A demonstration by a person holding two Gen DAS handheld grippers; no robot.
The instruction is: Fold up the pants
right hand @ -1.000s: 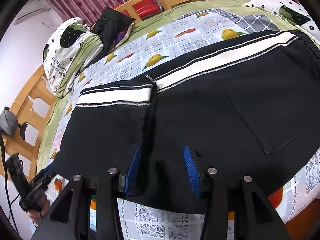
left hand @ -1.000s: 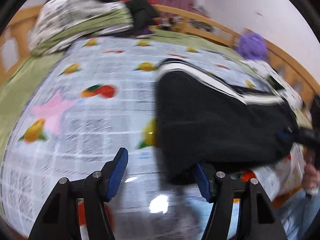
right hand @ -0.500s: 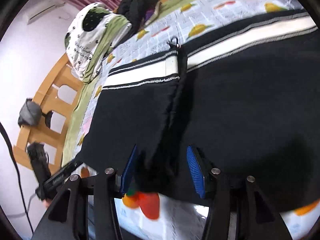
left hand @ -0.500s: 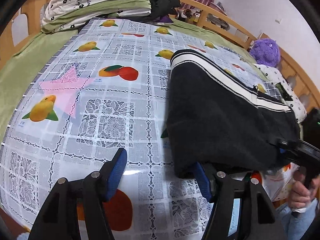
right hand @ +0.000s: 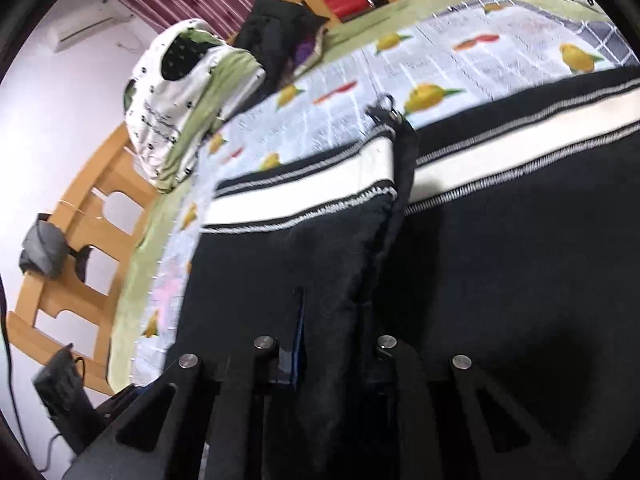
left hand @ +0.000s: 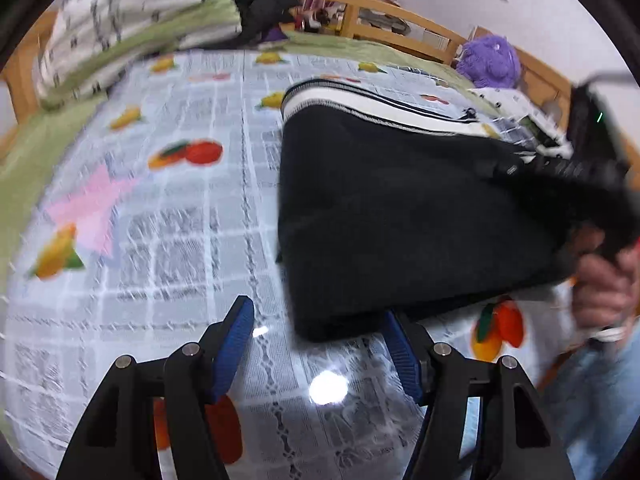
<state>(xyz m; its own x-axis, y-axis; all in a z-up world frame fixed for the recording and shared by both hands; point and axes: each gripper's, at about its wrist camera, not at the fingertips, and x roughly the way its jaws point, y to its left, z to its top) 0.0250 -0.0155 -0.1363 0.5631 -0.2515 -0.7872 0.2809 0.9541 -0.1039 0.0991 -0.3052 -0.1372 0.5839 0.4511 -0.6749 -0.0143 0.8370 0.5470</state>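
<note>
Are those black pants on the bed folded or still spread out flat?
Partly folded. The pants have one part doubled over the rest, its white waistband lying on top, and the right gripper has just closed on the fabric.

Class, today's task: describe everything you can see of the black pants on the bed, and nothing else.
The pants are black, of a thick, soft-looking cloth, with a white waistband edged in thin black-and-white stripes and a small metal zip pull at the top. They lie partly folded on the fruit-print cover, one layer over another. The right gripper has just closed on a raised fold of the cloth. The left gripper is open at their near corner, one finger beside the edge.
</note>
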